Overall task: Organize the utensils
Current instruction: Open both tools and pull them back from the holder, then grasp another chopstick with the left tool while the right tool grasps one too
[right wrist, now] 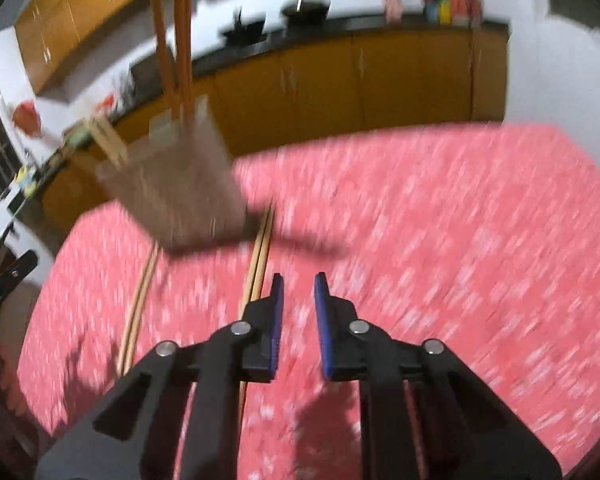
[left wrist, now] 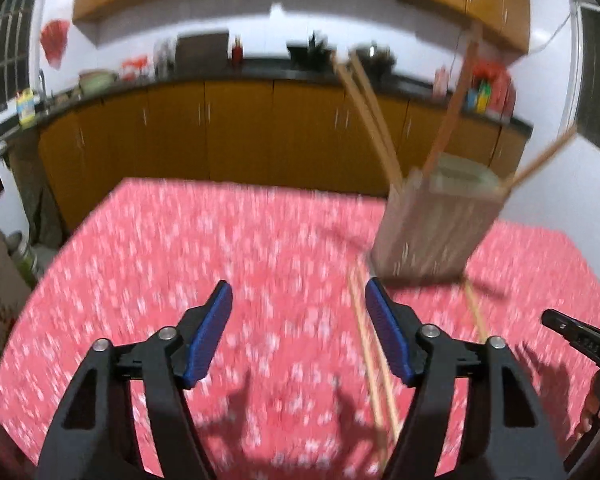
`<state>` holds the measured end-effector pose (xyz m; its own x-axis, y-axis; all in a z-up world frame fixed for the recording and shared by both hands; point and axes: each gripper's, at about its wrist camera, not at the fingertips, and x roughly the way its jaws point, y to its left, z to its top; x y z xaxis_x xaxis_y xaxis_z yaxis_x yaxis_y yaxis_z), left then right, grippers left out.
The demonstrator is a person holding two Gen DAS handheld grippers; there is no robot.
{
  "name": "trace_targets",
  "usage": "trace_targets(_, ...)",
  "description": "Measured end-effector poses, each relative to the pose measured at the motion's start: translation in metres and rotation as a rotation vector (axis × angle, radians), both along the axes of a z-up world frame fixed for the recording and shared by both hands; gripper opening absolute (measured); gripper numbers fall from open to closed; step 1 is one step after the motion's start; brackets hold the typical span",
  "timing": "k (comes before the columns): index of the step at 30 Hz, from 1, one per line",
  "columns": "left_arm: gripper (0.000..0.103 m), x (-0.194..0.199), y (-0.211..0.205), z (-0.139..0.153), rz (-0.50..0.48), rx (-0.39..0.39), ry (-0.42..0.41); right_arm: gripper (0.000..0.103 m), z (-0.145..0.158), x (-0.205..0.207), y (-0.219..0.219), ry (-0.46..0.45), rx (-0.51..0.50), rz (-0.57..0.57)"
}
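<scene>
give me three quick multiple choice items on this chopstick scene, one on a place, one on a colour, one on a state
1. Where does the chopstick holder stand?
A. on the tablecloth
B. on the kitchen counter
C. on the floor

2. What colour is the tablecloth?
A. blue with stripes
B. red-pink with white specks
C. plain green

3. How is the left gripper?
A. closed on a chopstick
B. closed on the holder
C. open, holding nothing

Answers:
1 A, its base rests on the cloth, with loose chopsticks lying in front of it.
2 B, the cloth shows red-pink with pale flecks in both views.
3 C, its blue pads stand wide apart with only cloth between them.
</scene>
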<state>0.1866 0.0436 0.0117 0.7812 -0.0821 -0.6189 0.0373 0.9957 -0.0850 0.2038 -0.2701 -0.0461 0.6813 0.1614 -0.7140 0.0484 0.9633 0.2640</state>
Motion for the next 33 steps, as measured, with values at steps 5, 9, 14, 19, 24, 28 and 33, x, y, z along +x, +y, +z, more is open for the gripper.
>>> trace_targets(5,0.061,-0.01,-0.005,-0.033,-0.048,-0.01,0.079,0.016,-0.029,-0.001,0.033,0.052,-0.021,0.082)
trace_targets(9,0.06,-0.012,-0.011,-0.045,-0.071,-0.017,0.106,0.016,-0.036,0.003,0.043,0.078,-0.049,0.101)
trace_targets(14,0.058,-0.014,-0.018,-0.055,-0.089,-0.02,0.137,0.016,-0.041,0.002,0.05,0.082,-0.069,0.116)
trace_targets(19,0.05,-0.013,-0.024,-0.063,-0.108,-0.027,0.168,0.008,-0.045,0.002,0.056,0.076,-0.151,0.117)
trace_targets(24,0.043,-0.013,-0.03,-0.071,-0.136,-0.032,0.201,0.008,-0.046,0.005,0.026,0.083,-0.143,-0.01)
trace_targets(28,0.038,-0.013,-0.036,-0.075,-0.157,-0.024,0.216,0.007,-0.047,0.004,0.012,0.088,-0.132,-0.041)
trace_targets(33,0.035,-0.014,-0.044,-0.078,-0.183,-0.019,0.227,0.007,-0.047,0.003,0.011,0.082,-0.142,-0.038)
